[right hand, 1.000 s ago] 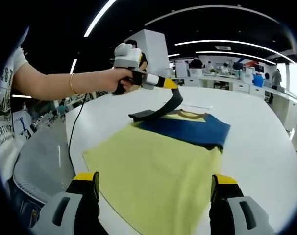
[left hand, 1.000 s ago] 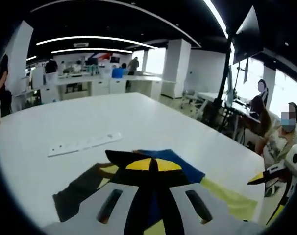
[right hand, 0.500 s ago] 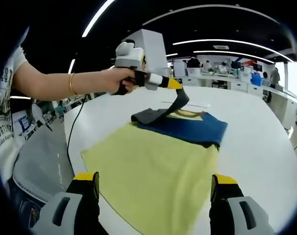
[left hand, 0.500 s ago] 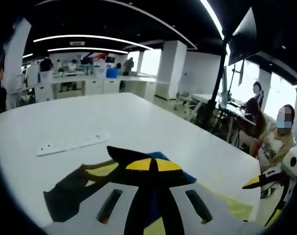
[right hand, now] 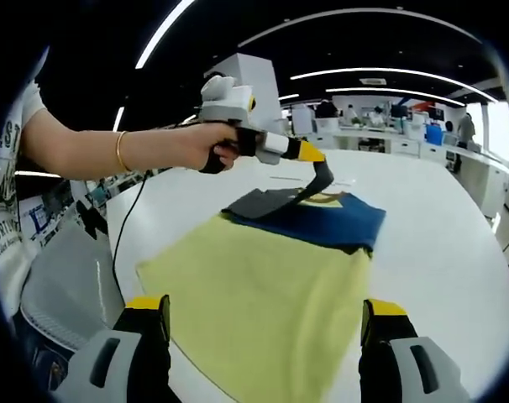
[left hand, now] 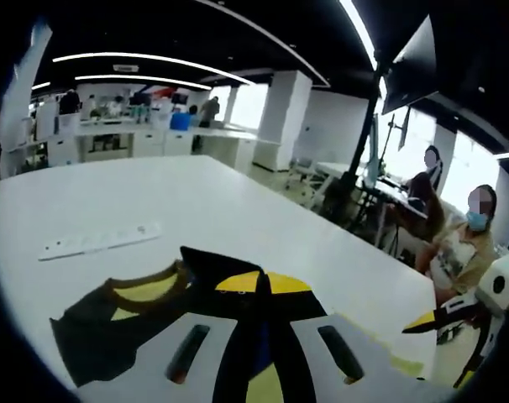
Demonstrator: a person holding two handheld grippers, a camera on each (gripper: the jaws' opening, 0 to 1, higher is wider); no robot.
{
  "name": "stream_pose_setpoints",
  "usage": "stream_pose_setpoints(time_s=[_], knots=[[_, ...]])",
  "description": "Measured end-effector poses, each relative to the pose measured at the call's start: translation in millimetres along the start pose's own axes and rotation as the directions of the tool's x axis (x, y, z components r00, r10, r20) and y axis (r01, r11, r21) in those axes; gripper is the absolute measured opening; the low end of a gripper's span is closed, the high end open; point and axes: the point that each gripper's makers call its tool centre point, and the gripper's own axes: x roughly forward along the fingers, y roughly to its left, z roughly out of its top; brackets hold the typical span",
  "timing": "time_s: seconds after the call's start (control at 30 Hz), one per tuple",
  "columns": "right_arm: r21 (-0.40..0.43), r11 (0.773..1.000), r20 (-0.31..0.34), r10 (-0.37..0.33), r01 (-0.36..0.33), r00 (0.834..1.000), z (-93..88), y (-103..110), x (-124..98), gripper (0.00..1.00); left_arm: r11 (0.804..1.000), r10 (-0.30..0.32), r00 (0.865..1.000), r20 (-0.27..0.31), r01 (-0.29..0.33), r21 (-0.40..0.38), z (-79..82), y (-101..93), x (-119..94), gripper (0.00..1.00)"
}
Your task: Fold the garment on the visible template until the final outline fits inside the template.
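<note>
A yellow T-shirt (right hand: 263,294) with a blue upper band and a dark sleeve lies spread on a large white table (right hand: 439,252), its yellow hem end toward the right gripper view's camera. In that view the dark sleeve (right hand: 267,204) is lifted off the shirt's far left corner, pinched in the yellow tips of the left gripper (right hand: 317,168), which a person's hand (right hand: 206,144) wearing a bracelet holds above the shirt. In the left gripper view that gripper's jaws meet, clenched on dark cloth, with the collar (left hand: 145,290) just beside them. The right gripper (right hand: 267,319) hangs near the hem, jaws wide apart and grasping nothing.

A white power strip (left hand: 99,241) lies on the table beyond the shirt. Around the table is an open office: white columns, long ceiling light strips, white counters along the far wall, and people seated at desks to one side.
</note>
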Motion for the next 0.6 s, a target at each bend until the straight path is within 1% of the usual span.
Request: stream_pose_setpoints(time_s=[0.2,0.27,0.33,0.53,0.6], knots=[[0.006,1.0,0.005,-0.009,0.009,1.0,-0.2,-3.5,-1.5,0.94,0.999,-0.035,0.999,-0.012,0.035,0.001,-7.1,-14.2,7.9,0.0],[0.011,1.0,0.006,-0.013,0.013,1.0,-0.8,-4.4,-1.8,0.94,0.999,-0.045,0.999,-0.02,0.046,0.012,-10.8,-19.8,11.5,0.0],[0.012,1.0,0.007,-0.013,0.013,1.0,-1.0,-4.5,-1.3,0.94,0.998,-0.051,0.998,-0.041,0.053,0.035,-16.3,-22.6,14.2,0.0],[0.017,1.0,0.014,-0.01,0.009,1.0,0.4,-4.2,1.3,0.94,0.997,-0.06,0.995,-0.081,0.064,0.053,-32.6,-27.5,21.0,0.0],[0.015,1.0,0.014,-0.011,0.01,1.0,0.8,-4.1,1.9,0.94,0.993,-0.068,0.992,-0.103,0.077,0.086,-38.4,-29.5,23.3,0.0]])
